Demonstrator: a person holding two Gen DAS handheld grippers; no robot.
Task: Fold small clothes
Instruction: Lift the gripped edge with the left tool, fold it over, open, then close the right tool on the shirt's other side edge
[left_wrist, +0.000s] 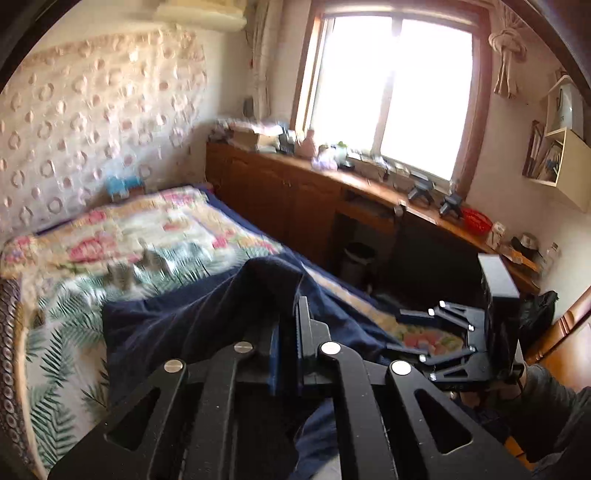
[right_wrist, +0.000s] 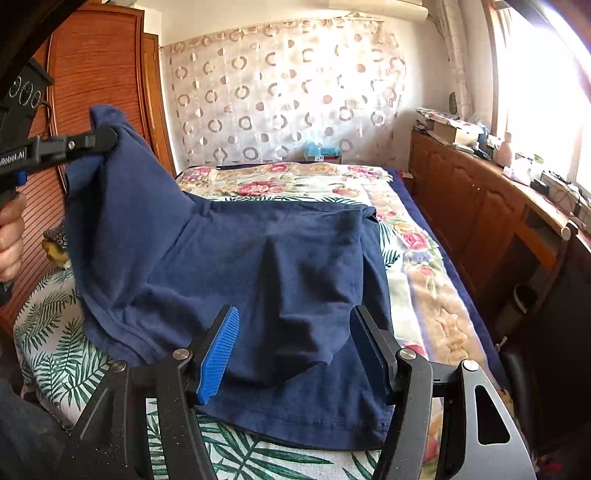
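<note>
A navy blue garment (right_wrist: 277, 258) lies spread on the flowered bedspread (right_wrist: 424, 295). One corner of it is pulled up to the left, where my left gripper (right_wrist: 110, 138) is shut on the cloth. In the left wrist view the same gripper (left_wrist: 291, 321) has its jaws nearly together with the navy garment (left_wrist: 203, 321) draped from them. My right gripper (right_wrist: 295, 354) hovers over the near hem with its blue pad (right_wrist: 218, 354) and black pad wide apart, touching nothing. The right gripper (left_wrist: 443, 332) also shows open at the right of the left wrist view.
A wooden cabinet (right_wrist: 480, 206) with a cluttered top runs under the window on the right. A small bin (left_wrist: 356, 262) stands on the floor beside the bed. A wooden wardrobe (right_wrist: 92, 55) rises at the left. A person's hand (right_wrist: 11, 236) grips the left handle.
</note>
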